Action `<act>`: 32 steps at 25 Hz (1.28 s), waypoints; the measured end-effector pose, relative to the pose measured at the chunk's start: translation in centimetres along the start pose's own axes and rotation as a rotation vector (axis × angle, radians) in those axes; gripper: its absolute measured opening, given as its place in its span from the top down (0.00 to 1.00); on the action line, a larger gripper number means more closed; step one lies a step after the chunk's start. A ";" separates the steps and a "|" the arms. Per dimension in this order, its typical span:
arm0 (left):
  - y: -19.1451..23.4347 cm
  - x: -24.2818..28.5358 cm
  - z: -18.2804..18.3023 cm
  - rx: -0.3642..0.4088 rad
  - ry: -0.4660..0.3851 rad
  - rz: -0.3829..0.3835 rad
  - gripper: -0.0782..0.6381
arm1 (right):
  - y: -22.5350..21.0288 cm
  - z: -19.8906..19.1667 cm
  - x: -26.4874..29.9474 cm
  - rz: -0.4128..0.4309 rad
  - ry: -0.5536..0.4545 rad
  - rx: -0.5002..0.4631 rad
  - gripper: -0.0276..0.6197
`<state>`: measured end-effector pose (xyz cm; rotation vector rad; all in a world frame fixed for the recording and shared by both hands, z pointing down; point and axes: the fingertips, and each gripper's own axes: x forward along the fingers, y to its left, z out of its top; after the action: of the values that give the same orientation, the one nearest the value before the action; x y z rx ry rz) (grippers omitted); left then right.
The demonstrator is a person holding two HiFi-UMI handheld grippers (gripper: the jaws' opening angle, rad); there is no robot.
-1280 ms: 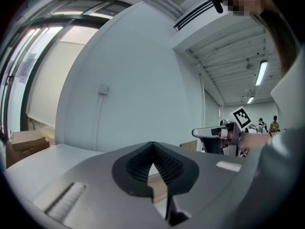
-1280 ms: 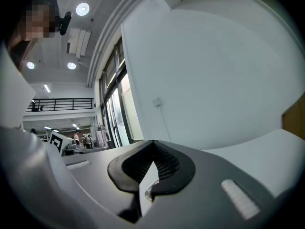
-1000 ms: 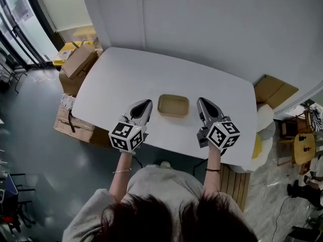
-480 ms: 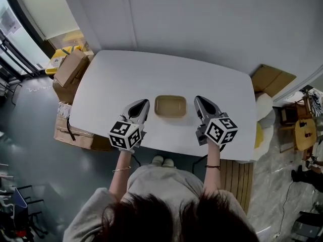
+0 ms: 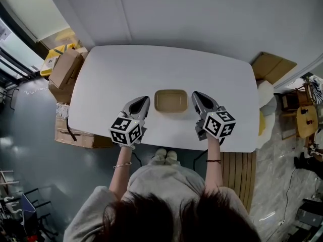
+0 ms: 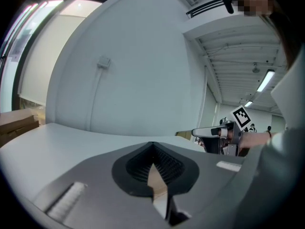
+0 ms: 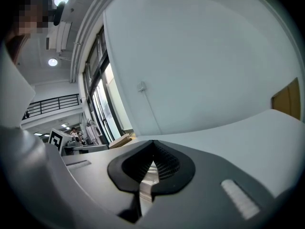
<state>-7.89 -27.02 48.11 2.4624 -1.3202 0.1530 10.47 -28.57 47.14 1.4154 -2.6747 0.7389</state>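
Nearest the camera, at the bottom of the head view, are the person's hair and two bare forearms reaching up the frame. Each hand holds a gripper low over the front edge of the table (image 5: 151,67).

The left gripper (image 5: 145,100) sits just left of centre. In its own view (image 6: 152,146) the jaws are closed tip to tip with nothing clamped. A sliver of tan shows through the slit below the tips, but I can't tell what that is. The right gripper (image 5: 194,94) sits just right of centre, and its own view (image 7: 152,143) shows the same thing: jaws together, nothing in them.

The tray (image 5: 171,100) is dead centre of the head view, flat on the table between the two sets of tips. It's just beside each but not touching either.

It's a shallow tan rectangle with rounded corners and looks empty. My guess is pressed paper or thin fibre, so very light and a bit bendy, and easy to crush or skid across the smooth tabletop. I'd pinch a short side wall at the rim, one jaw inside and one outside. A corner looks like the stiffest spot.

Beyond the tray it's white tabletop up to the pale wall (image 5: 202,11) across the top. There are cardboard boxes (image 5: 63,69) on the floor at upper left and a flat brown sheet (image 5: 272,67) at upper right.
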 end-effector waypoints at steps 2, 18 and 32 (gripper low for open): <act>0.0 0.4 -0.5 -0.007 0.015 -0.005 0.90 | -0.4 -0.4 0.2 -0.006 0.014 0.005 0.94; 0.8 2.4 -4.5 -0.062 0.109 -0.014 0.90 | -2.5 -4.5 1.7 -0.055 0.121 0.040 0.94; 1.9 3.3 -7.3 -0.117 0.163 0.004 0.90 | -4.1 -6.9 2.7 -0.088 0.170 0.077 0.94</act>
<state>-7.17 -28.08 56.24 2.2970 -1.2296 0.2637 10.81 -29.69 55.53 1.4063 -2.4660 0.9189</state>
